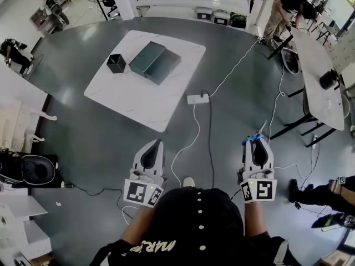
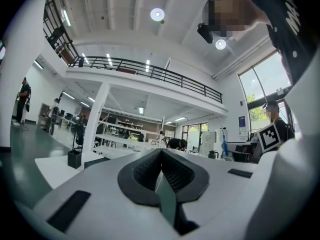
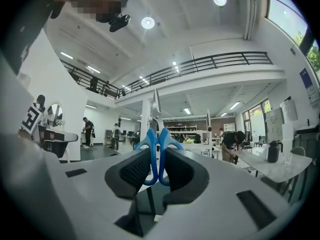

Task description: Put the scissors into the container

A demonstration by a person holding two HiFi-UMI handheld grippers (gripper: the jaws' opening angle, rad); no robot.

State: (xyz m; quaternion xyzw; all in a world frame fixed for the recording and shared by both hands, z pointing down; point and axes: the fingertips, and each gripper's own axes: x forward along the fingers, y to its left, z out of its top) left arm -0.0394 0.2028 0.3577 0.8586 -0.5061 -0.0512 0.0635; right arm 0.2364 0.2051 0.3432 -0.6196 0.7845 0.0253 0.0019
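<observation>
Blue-handled scissors [image 3: 151, 154] stand between the pads of my right gripper [image 3: 158, 156], which is shut on the handles; the metal blades point up past the tips. In the head view the right gripper [image 1: 258, 144] hovers over the grey floor at the lower right, with the scissors [image 1: 255, 137] sticking out ahead of it. My left gripper [image 1: 155, 145] is level with it on the left, its jaws shut with nothing in them. The black container [image 1: 116, 63] sits on the far left part of the white table [image 1: 138, 101], well ahead of both grippers.
Two dark green boxes [image 1: 155, 62] lie beside the container. A power strip [image 1: 198, 98] and cables cross the floor between me and the table. A long white table [image 1: 319, 76] runs along the right, with a person [image 1: 283, 10] bent over it.
</observation>
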